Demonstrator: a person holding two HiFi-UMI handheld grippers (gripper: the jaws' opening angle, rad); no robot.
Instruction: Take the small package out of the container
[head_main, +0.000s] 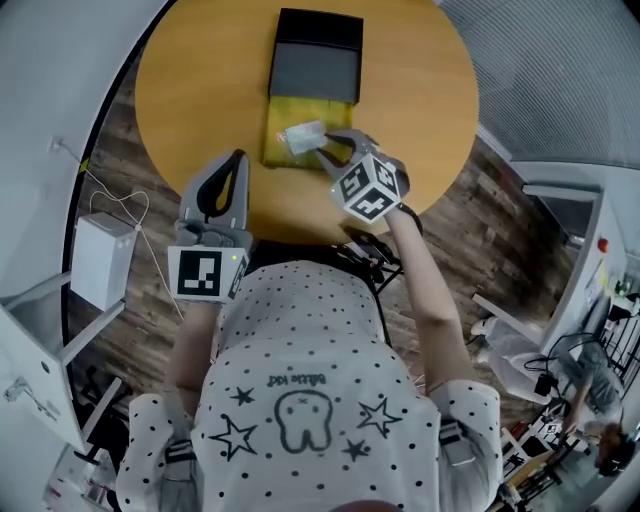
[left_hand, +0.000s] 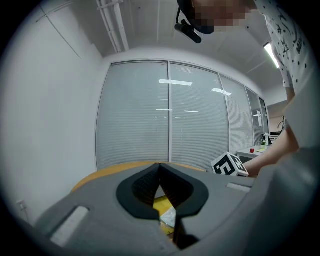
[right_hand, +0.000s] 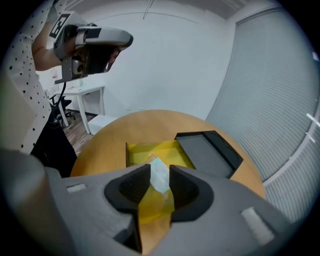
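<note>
Wooden table (head_main: 200, 60), small package (right_hand: 160, 177) in yellow container (right_hand: 150, 150), between parted right claw (right_hand: 159, 168)

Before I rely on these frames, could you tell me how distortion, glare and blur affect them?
Head view: fisheye bows the table rim, otherwise sharp. Left gripper view: dark corners, and bright reflections streak the glass wall. Right gripper view: the small package looks soft, and the room's edges curve.

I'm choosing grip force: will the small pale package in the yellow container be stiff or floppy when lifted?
Probably floppy: the small package looks like a thin, pale film pouch. Likely light too, since it lies loose in the yellow container without sinking in. If the film is smooth, it may slip between the pads of the right gripper.
</note>
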